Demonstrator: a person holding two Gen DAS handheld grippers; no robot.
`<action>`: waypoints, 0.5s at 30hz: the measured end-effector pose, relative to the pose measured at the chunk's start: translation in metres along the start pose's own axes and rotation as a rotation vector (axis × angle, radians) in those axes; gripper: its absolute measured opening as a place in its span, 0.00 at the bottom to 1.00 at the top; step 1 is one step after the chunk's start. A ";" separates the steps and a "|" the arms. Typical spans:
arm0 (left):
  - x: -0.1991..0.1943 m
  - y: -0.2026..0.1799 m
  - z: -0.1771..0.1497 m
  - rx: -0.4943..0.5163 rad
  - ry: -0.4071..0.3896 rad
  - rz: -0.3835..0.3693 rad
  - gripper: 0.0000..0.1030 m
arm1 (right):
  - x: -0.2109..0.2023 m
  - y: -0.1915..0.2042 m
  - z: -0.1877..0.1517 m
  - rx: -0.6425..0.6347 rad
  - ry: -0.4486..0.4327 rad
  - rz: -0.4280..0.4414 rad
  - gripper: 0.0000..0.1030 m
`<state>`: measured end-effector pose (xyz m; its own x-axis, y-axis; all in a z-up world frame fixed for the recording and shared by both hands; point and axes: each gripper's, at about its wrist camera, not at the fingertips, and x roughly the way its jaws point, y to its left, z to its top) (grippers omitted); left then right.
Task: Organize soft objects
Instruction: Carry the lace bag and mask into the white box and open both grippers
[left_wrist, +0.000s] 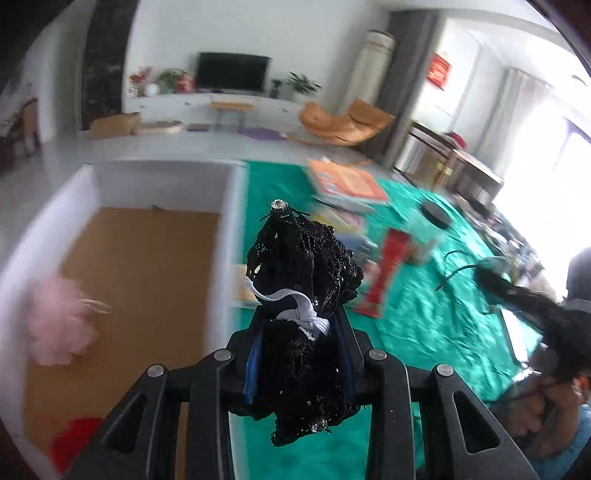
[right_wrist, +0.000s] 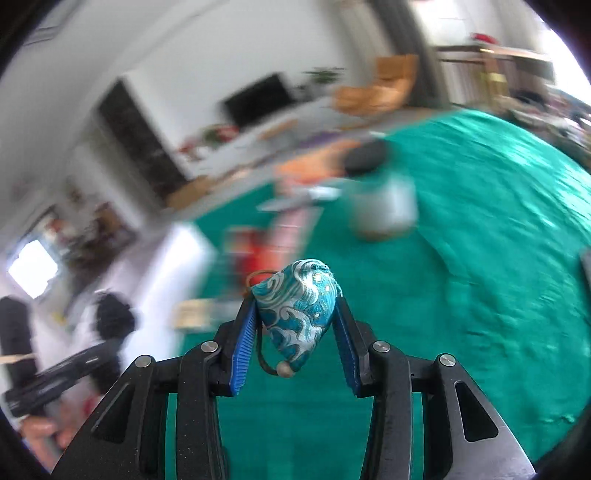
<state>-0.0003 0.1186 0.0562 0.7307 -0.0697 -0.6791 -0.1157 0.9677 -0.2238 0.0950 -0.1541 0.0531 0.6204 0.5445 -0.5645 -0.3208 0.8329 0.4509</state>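
While both grippers were loaded and held clear of the bench (left_wrist: 424, 325), the stock stood as follows.

Item 1: black sequined mesh piece (left_wrist: 306, 280), soft, tied with a white elastic band (left_wrist: 299, 306), a small rhinestone at its top. Held by the left gripper (left_wrist: 301, 332), whose blue-padded fingers (left_wrist: 253, 369) were pinching it about the middle; its lower folds hung loose below the grip.

Item 2: teal brocade pouch (right_wrist: 299, 314), wave pattern, dark cord with a bead dangling at its lower end. Held by the right gripper (right_wrist: 295, 328), fingers (right_wrist: 243, 350) pressed against its two sides, above green cloth.

Item 3: white-walled box (left_wrist: 229, 206) with a brown floor, standing at the left end of the bench. It contained a pink fluffy thing (left_wrist: 59, 325) and a red thing (left_wrist: 77, 439), both blurred.

Item 4: books (left_wrist: 347, 184), a red packet (left_wrist: 384, 273) and a lidded jar (left_wrist: 428, 229), lying beyond on the green cover; not soft goods, as far as could be told.

Step in hand, by judgement: carriage of both soft items toward the box, the left gripper nearest, just beside its right wall. The next move would call for bringing the black piece over the wall and above the brown floor before parting the fingers, and for minding that mesh or elastic might snag on the pads. The pouch would follow.
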 end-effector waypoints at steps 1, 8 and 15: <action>-0.010 0.015 0.002 -0.009 -0.016 0.048 0.32 | -0.001 0.021 0.002 -0.023 0.002 0.051 0.42; -0.041 0.106 -0.011 -0.110 -0.001 0.388 0.81 | 0.033 0.182 -0.014 -0.190 0.138 0.426 0.54; -0.043 0.097 -0.021 -0.090 -0.086 0.419 1.00 | 0.048 0.189 -0.046 -0.302 0.162 0.383 0.73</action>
<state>-0.0573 0.2108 0.0490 0.6610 0.3489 -0.6644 -0.4698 0.8828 -0.0037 0.0310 0.0340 0.0794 0.3068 0.8046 -0.5085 -0.7107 0.5490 0.4398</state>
